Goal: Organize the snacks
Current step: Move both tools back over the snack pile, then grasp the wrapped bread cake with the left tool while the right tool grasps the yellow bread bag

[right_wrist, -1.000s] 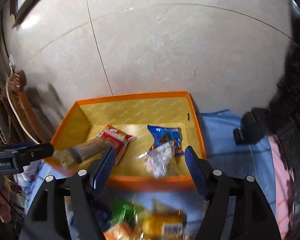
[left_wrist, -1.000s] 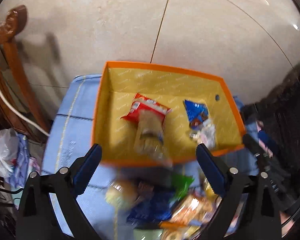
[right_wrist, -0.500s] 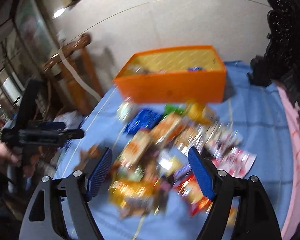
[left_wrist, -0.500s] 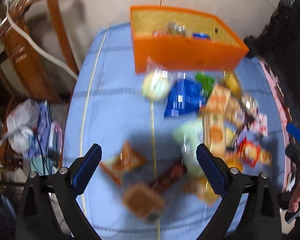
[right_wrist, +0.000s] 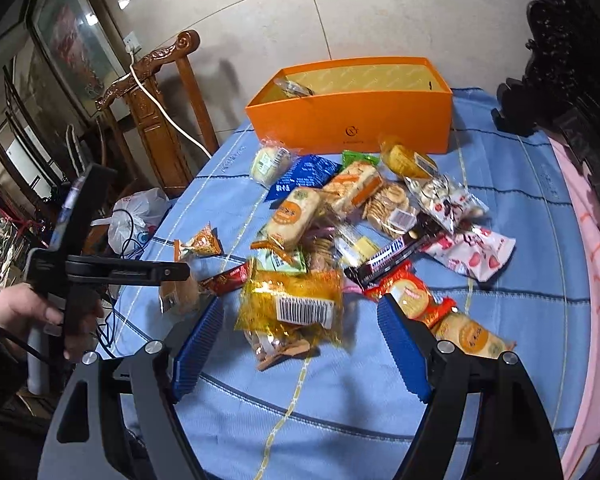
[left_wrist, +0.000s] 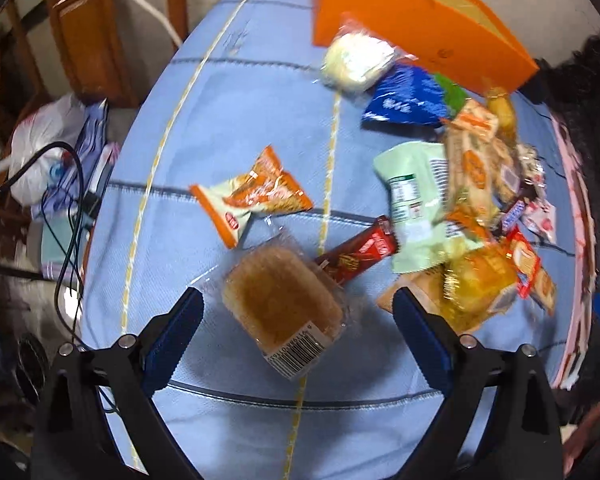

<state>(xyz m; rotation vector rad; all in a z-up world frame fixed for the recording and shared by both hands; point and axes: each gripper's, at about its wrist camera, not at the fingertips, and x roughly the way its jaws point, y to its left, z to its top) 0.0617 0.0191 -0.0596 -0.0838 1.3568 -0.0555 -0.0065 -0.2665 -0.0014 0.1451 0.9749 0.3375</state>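
Observation:
Several snack packets lie in a pile [right_wrist: 364,216] on the blue tablecloth [right_wrist: 512,184]. Beyond them stands an orange box [right_wrist: 352,116] [left_wrist: 400,20] with a packet inside. My left gripper [left_wrist: 296,296] points steeply down, open, over a clear-wrapped brown cake [left_wrist: 284,304]; its pads do not touch it. A red bar [left_wrist: 356,256] and an orange-white packet [left_wrist: 252,196] lie just past it. My right gripper [right_wrist: 300,308] is open over a yellow packet with a barcode [right_wrist: 296,304] on the cloth. A hand [right_wrist: 24,312] holds the left gripper [right_wrist: 180,270] at the left.
A carved wooden chair [right_wrist: 156,92] with a white cable stands beyond the table's left edge, with a white plastic bag [left_wrist: 44,152] and dark cables on the floor below. Dark carved furniture [right_wrist: 572,60] and a pink cloth edge [right_wrist: 596,280] border the right side.
Both grippers have pulled back from above the orange box to the near part of the table. The box is now far off, and the left gripper has sunk over the brown cake.

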